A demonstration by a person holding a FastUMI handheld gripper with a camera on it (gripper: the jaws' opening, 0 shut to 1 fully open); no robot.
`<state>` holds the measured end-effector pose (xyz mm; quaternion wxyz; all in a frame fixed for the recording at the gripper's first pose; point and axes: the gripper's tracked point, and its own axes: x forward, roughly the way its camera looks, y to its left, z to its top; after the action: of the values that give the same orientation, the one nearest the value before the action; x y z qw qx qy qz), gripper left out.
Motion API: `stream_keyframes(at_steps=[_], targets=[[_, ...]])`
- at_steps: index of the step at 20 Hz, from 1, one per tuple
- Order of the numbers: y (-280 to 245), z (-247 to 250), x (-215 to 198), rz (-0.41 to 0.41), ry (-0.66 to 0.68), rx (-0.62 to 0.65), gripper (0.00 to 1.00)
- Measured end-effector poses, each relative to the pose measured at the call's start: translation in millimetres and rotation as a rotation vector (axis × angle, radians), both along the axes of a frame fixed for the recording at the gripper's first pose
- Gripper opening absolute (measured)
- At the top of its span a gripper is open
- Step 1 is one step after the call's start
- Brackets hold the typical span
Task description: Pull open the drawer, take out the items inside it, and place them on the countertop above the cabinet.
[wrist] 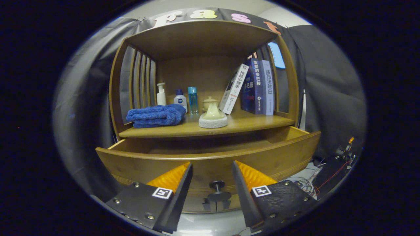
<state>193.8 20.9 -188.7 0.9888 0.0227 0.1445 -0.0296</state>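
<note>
Drawer (pixel 210 154) already pulled out under the countertop (pixel 249 123), knob (pixel 217 186) between the parted, empty fingers of the gripper (pixel 211 170), contents hidden behind the front panel, unloading apparently still ahead

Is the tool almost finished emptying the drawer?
Not yet. The drawer is already pulled open. The tool is open and holds nothing, its fingers either side of the knob. The inside of the drawer is hidden here, so I cannot tell what remains to take out.
</note>
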Motion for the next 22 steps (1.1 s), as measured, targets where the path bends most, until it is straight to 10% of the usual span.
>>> stream_keyframes(at_steps=[22], targets=[[14,25,75,0.073,-0.073,0.090,0.77]])
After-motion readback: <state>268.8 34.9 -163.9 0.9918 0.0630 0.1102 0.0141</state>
